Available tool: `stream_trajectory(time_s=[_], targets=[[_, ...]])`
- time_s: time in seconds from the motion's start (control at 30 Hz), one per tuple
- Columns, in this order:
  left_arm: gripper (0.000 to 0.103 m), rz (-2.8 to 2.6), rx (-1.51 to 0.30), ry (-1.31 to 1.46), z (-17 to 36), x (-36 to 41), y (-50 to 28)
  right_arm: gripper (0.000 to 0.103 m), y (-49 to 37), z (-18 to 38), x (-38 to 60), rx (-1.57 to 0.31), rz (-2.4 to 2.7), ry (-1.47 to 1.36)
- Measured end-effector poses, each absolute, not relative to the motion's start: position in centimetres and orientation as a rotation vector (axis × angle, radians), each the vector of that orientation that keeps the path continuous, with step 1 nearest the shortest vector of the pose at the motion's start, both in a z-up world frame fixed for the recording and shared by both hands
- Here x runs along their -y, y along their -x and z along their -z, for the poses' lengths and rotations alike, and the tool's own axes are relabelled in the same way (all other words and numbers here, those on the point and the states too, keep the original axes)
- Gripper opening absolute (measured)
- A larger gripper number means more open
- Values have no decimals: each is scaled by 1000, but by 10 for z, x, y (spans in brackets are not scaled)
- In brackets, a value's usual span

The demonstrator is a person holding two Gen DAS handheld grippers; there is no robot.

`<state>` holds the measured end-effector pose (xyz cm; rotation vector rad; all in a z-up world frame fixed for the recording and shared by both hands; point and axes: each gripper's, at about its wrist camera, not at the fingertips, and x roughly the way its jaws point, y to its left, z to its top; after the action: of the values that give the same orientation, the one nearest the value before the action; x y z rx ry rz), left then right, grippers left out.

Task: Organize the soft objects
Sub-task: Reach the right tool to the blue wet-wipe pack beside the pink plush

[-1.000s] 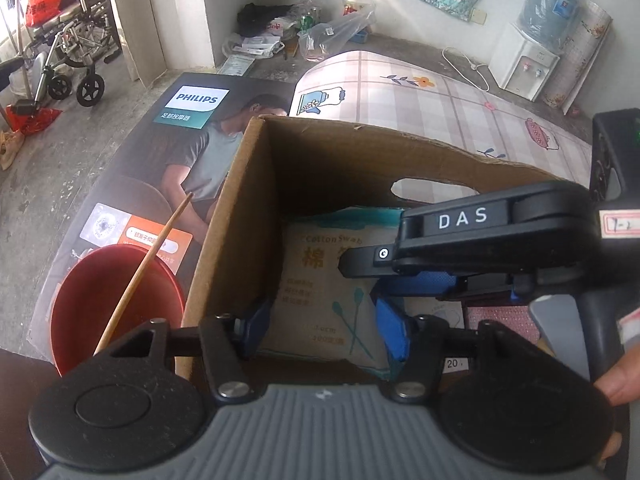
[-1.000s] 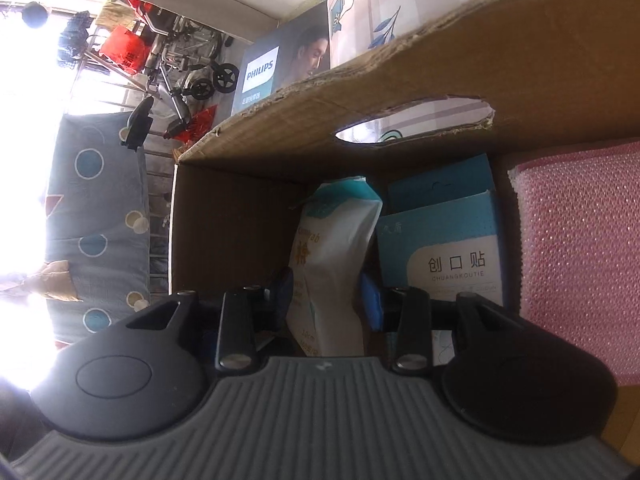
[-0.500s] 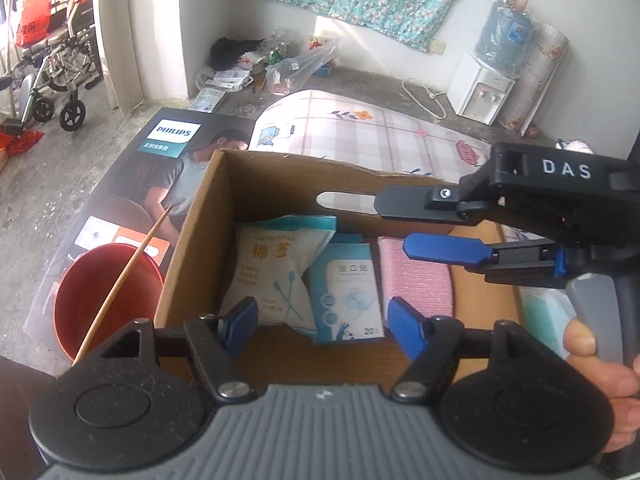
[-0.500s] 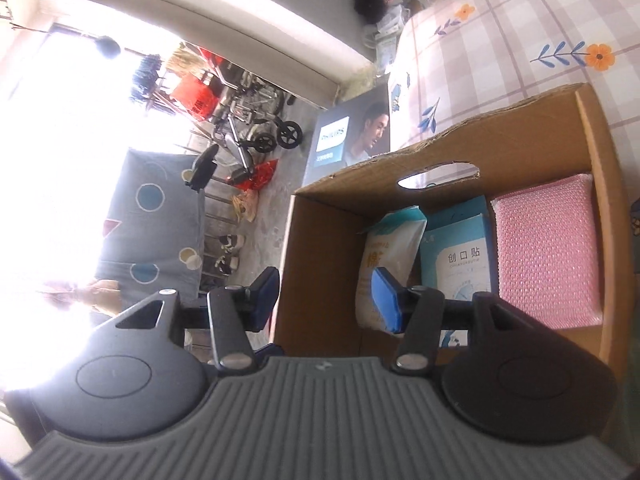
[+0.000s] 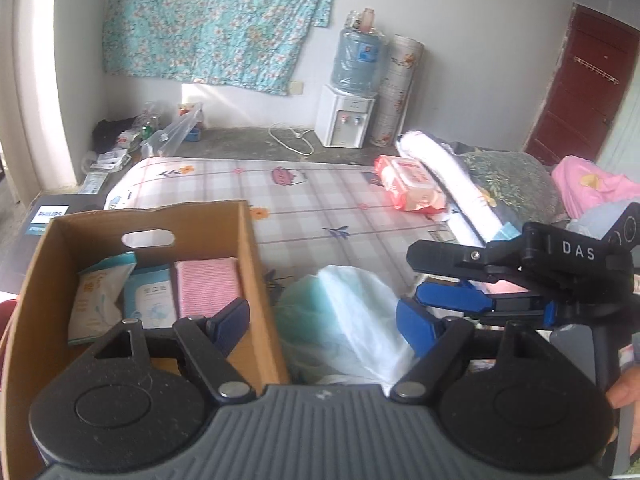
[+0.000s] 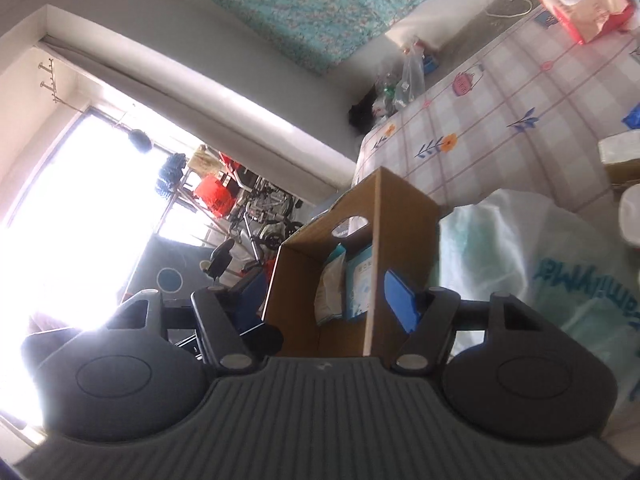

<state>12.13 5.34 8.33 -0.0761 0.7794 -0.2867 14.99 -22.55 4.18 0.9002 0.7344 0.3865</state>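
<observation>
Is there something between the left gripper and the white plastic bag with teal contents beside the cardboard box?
Nothing visible. The white plastic bag with teal contents lies directly ahead of the left gripper, whose opening jaws are empty; the cardboard box stands just to its left.

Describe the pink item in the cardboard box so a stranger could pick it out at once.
Find the open cardboard box standing on the checked mat. Three items stand in a row inside against its handle-hole wall. The pink ribbed pad is the one nearest the white plastic bag outside; its neighbours are pale blue and white packets.
</observation>
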Motion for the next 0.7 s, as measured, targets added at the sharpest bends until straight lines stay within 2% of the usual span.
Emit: stream_trajectory(time_s=[0.3, 0.4, 0.6, 0.7], targets=[[80, 395, -781, 38, -47, 48, -128, 67, -60, 6, 334, -597, -43, -900], [75, 411, -788, 24, -34, 75, -136, 64, -44, 27, 357, -578, 77, -895], [56, 487, -845, 56, -8, 114, -151, 49, -42, 58, 392, -569, 178, -916], [44, 507, -852, 44, 0, 131, -157, 45, -52, 61, 402, -571, 168, -899]])
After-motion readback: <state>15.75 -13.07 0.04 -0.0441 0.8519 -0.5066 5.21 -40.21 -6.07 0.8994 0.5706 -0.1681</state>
